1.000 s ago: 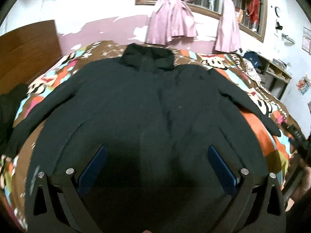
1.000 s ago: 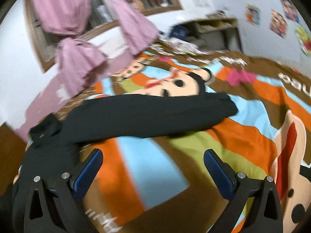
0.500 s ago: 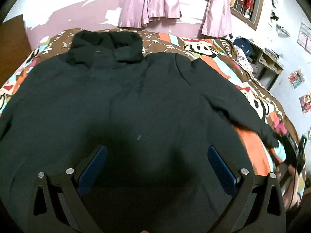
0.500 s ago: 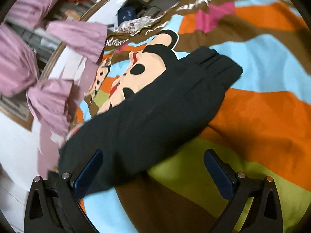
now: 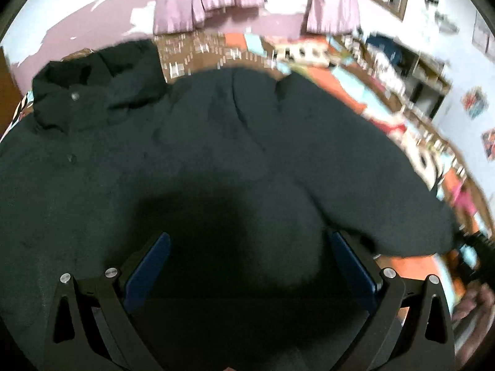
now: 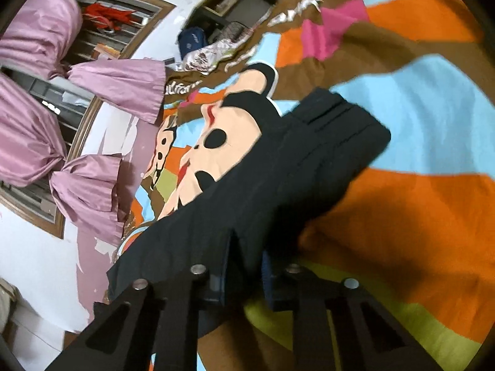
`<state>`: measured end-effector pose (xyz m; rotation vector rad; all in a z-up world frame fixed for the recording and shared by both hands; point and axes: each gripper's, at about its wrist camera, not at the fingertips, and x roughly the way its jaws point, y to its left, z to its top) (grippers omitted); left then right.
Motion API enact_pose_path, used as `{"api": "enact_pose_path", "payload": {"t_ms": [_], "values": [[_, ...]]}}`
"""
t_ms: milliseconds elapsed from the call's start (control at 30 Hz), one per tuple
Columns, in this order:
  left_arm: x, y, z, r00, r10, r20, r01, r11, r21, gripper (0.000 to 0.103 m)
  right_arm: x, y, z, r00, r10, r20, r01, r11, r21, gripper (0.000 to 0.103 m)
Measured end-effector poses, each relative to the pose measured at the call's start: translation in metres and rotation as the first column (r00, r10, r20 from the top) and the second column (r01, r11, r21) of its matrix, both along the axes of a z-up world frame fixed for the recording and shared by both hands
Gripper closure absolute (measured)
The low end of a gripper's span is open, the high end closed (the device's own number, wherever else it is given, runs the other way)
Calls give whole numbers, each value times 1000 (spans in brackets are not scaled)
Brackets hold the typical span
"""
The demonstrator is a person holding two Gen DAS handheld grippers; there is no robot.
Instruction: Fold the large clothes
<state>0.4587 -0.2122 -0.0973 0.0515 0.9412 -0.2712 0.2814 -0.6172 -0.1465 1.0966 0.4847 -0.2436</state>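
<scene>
While the coat (image 5: 191,160) is lying spread across the bed (image 6: 433,204), the right gripper (image 6: 244,266) is closing on the sleeve (image 6: 278,179) near the bed's side edge, cloth pinched between its jaws. The left gripper (image 5: 247,262) is hovering wide open, holding nothing. Sleeve fold is beginning; next move likely calls for carrying the sleeve inward. The hem is hidden.

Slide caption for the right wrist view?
Right gripper closing on the black jacket's sleeve over the cartoon bedspread.
</scene>
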Motion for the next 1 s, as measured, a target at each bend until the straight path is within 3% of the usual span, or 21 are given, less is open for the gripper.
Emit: {"api": "enact_pose_path", "payload": {"t_ms": [67, 233, 333, 400, 567, 633, 800, 967, 1000], "values": [[2, 1, -10, 1000, -4, -28, 4, 1000, 9, 1, -1, 2, 12, 1000, 0, 16, 1, 998, -58, 94], [-6, 23, -1, 999, 3, -40, -5, 999, -54, 2, -5, 18, 61, 995, 10, 102, 13, 975, -223, 97], [-19, 45, 17, 999, -23, -28, 20, 994, -110, 2, -6, 42, 105, 982, 66, 178, 3, 931, -365, 98], [-33, 64, 32, 999, -34, -3, 33, 993, -114, 2, -5, 70, 136, 969, 126, 213, -11, 881, -473, 98], [-60, 107, 66, 999, -21, 37, 25, 993, -117, 2, -2, 141, 181, 930, 293, 222, -85, 759, -645, 98], [-70, 124, 76, 999, 1, 46, 5, 991, -132, 2, 2, 180, 195, 907, 373, 197, -127, 686, -716, 98], [-92, 190, 100, 993, 107, 58, -90, 967, -237, 2, 18, 288, 210, 819, 572, 34, -275, 444, -853, 98], [-120, 262, 115, 975, 217, 39, -187, 907, -378, 2, 29, 388, 185, 710, 675, -201, -424, 182, -887, 98], [-125, 273, 116, 973, 227, 34, -196, 897, -396, 2, 32, 409, 174, 674, 687, -272, -470, 114, -875, 98]]}}
